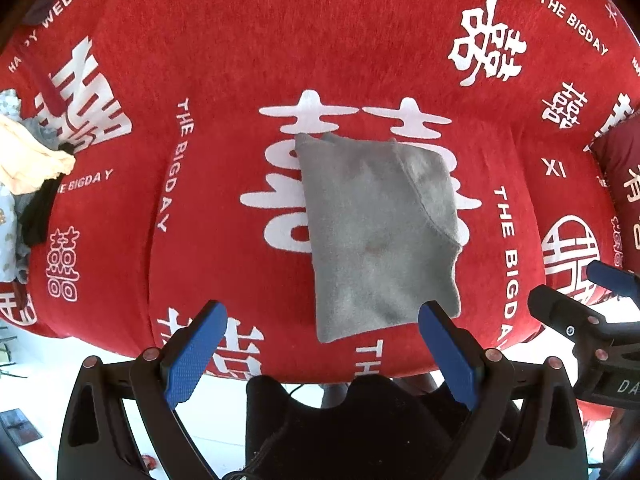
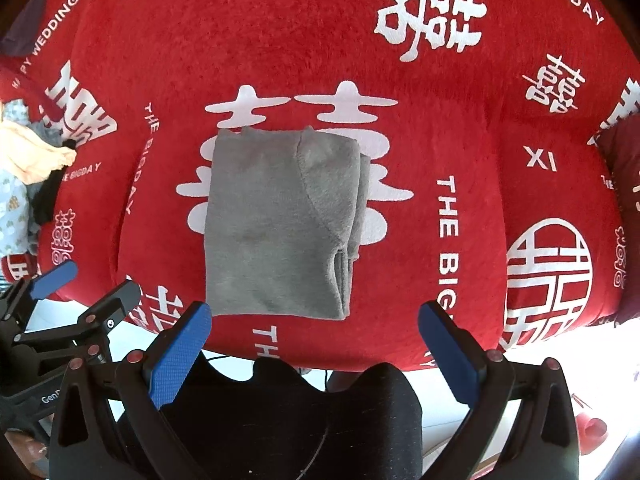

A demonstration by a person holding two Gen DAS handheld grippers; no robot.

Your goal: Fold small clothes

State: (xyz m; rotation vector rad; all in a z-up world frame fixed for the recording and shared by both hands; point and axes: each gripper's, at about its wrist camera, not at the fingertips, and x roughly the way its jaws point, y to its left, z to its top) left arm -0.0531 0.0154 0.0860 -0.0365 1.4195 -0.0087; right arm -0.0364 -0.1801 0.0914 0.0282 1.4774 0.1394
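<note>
Red sofa cover [image 1: 240, 80] under folded grey garment [image 1: 376, 232]; left gripper [image 1: 320, 344] and right gripper [image 2: 316, 344] wide, empty; clothes pile [image 1: 28, 160] far left.

The left gripper [image 1: 322, 316] hovers with its jaws spread wide, blue pads [image 1: 192, 356] facing each other and nothing between them; it sits just short of the near edge of the folded grey garment [image 1: 376, 232], touching nothing. The right gripper [image 2: 314, 320] is likewise splayed and empty, held off the same near edge of the garment. The two tools sit side by side, near each other: each shows at the edge of the other's wrist view, also with parted fingers.
</note>
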